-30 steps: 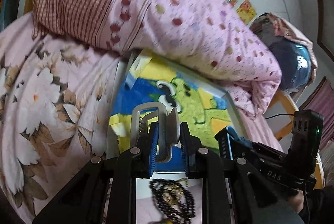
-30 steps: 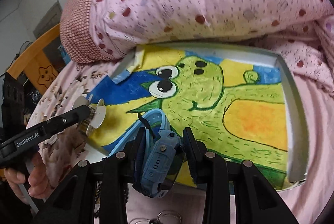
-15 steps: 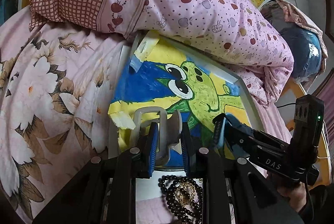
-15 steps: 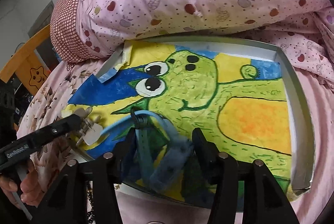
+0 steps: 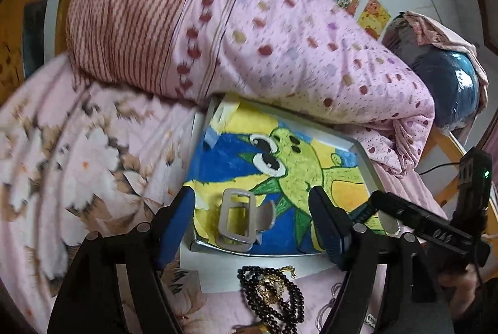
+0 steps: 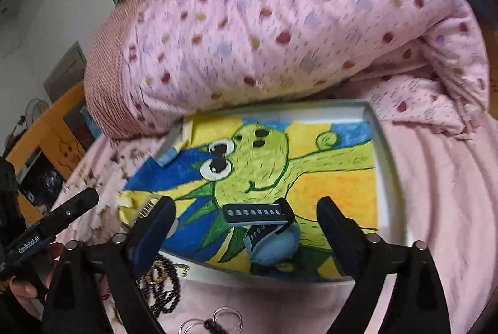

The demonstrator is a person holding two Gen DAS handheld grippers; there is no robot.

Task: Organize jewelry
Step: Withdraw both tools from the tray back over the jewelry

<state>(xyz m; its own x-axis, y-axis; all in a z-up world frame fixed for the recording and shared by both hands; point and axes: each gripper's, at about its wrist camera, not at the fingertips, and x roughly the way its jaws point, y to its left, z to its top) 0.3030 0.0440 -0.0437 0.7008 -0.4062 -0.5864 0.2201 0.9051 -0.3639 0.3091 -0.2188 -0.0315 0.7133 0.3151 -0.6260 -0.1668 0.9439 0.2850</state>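
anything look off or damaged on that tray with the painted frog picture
Yes: the picture lining the tray is torn and curling up at its far left corner. The hair clip and watch lie intact.

Hair clip (image 5: 238, 220) left, watch (image 6: 264, 228) right — both in tray (image 6: 384, 166); beads (image 5: 274, 292) before it.

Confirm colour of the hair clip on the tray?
Pale grey hair clip; clearest in the left wrist view.

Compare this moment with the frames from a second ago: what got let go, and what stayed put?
Both grippers have just been opening. The left gripper released the grey hair claw, which now lies on the tray. The right gripper let go of the blue watch, also lying there. Both fingers pairs stand clear of them. The black bead necklace and the clear rings on the bedsheet stayed put.
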